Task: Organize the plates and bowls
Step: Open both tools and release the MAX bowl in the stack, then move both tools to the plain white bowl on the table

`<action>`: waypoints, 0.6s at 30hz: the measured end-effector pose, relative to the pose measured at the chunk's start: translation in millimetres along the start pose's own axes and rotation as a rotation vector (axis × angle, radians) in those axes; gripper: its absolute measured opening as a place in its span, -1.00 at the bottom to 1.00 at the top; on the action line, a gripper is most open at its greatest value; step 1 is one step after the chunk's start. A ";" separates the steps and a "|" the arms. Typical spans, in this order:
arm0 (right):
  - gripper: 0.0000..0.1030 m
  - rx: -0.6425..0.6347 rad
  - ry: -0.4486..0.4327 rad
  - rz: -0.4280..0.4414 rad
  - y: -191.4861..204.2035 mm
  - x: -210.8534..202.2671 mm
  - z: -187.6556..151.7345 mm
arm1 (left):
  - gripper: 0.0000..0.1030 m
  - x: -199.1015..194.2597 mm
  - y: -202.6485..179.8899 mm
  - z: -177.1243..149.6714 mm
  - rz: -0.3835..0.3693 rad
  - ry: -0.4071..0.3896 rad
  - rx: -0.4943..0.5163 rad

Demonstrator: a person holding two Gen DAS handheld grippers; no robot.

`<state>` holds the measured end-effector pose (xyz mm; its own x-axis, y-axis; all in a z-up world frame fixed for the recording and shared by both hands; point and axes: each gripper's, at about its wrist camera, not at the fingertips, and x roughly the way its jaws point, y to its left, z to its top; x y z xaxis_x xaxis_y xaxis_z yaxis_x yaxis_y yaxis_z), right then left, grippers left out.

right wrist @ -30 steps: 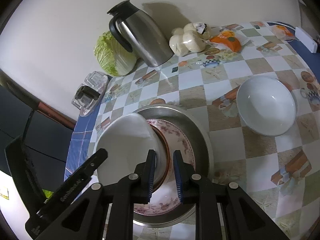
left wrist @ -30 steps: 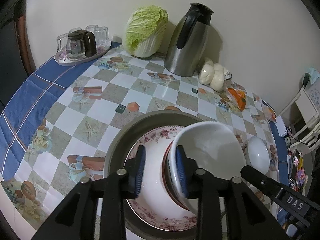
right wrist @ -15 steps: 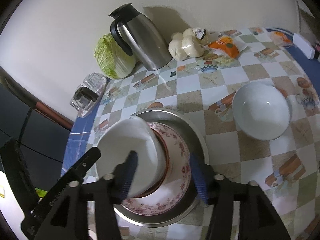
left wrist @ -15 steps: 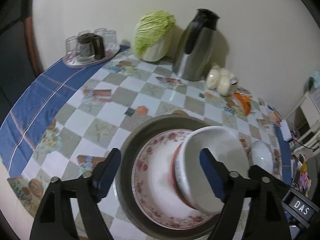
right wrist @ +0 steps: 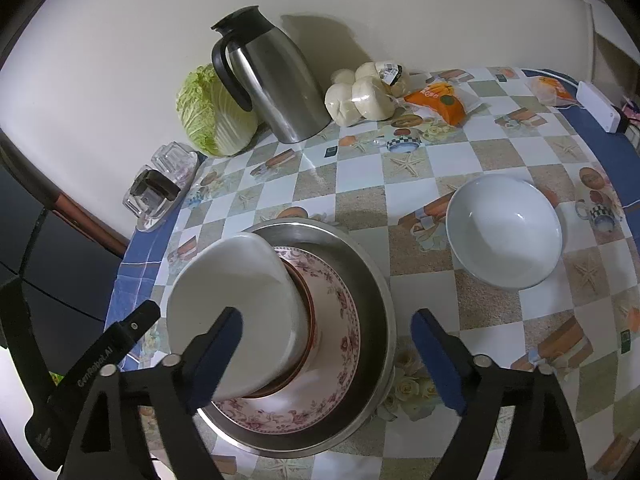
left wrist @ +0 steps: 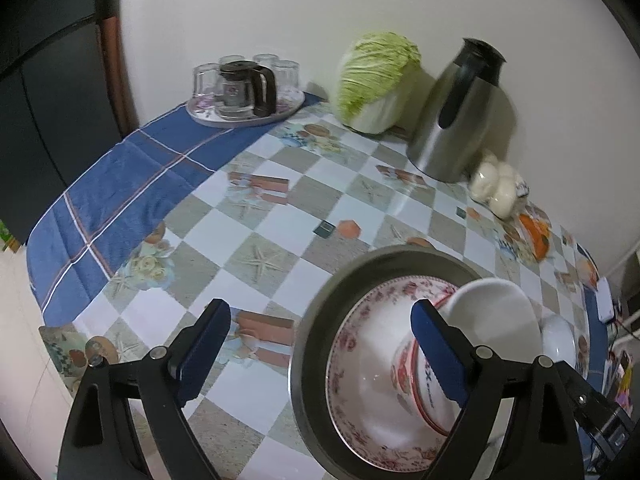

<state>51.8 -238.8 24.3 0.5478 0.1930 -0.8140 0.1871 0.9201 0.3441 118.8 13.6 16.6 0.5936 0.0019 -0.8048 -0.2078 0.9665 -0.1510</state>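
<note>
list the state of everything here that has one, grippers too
left gripper: jaws opening, nothing between the pads
right gripper: jaws opening, gripping nothing
white bowl: tilted, nested in the red-rimmed bowl
red-rimmed bowl: leaning inside the floral plate
floral plate: in the steel basin
steel basin: upright on the table
second white bowl: upright, empty, apart
thermos jug: upright, lid on

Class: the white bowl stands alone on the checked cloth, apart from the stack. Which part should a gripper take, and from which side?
Take the white bowl by its rim, coming down from above with one finger inside and one outside. It sits upright and open, and the near edge, facing the right gripper, is unobstructed.
</note>
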 end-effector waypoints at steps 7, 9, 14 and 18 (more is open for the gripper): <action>1.00 -0.023 -0.029 0.010 1.0 -6.3 1.5 | 0.85 -6.0 4.3 -0.2 0.035 -0.043 -0.024; 1.00 -0.029 -0.035 0.011 0.6 -7.5 2.3 | 0.85 -7.7 4.0 -0.3 0.039 -0.051 -0.025; 1.00 -0.045 -0.063 0.013 -2.5 -14.1 4.7 | 0.86 -14.1 2.7 -0.1 0.025 -0.084 -0.034; 1.00 -0.037 -0.088 0.026 -10.9 -21.0 9.0 | 0.86 -21.9 -1.1 0.0 0.004 -0.125 -0.027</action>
<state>45.6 -256.0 41.8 0.6221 0.1874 -0.7602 0.1427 0.9276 0.3453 106.0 12.4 34.4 0.6845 0.0393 -0.7280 -0.2300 0.9592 -0.1644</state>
